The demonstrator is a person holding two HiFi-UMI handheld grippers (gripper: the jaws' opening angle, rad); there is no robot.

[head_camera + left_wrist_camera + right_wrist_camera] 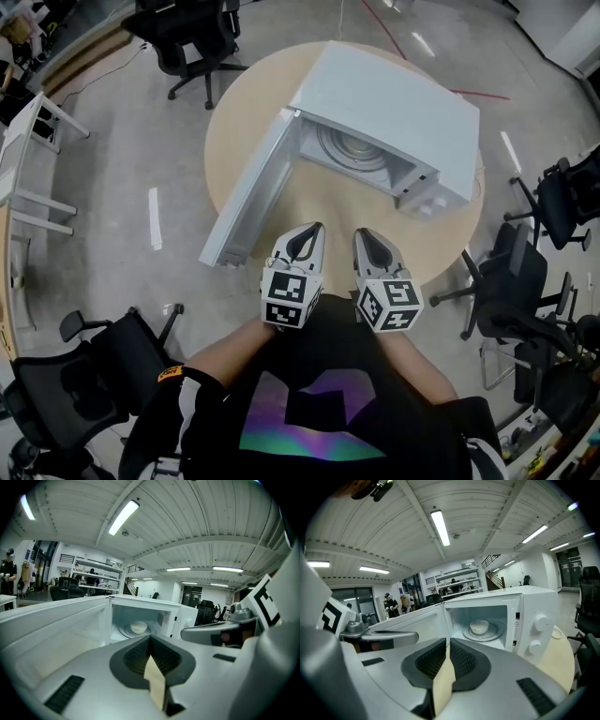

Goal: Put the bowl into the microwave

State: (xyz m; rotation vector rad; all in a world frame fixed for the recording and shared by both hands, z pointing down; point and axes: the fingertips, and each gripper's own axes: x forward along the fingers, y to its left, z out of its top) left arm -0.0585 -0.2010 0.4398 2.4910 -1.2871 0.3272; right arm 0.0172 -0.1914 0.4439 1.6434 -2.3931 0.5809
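place: open-plan office / lab kinda space | giveaways: rolling office chairs (192, 37) near a round wooden table (234, 131), white desk (23, 141) off its left edge | overhead: strip lights (440, 527), ribbed ceiling (197, 522) | back wall: shelving (96, 566)

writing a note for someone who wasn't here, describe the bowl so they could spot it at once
On the round wooden table stands a white microwave with its door swung wide open. Inside, on the round glass turntable, sits the small white bowl, the only thing resting on that plate.
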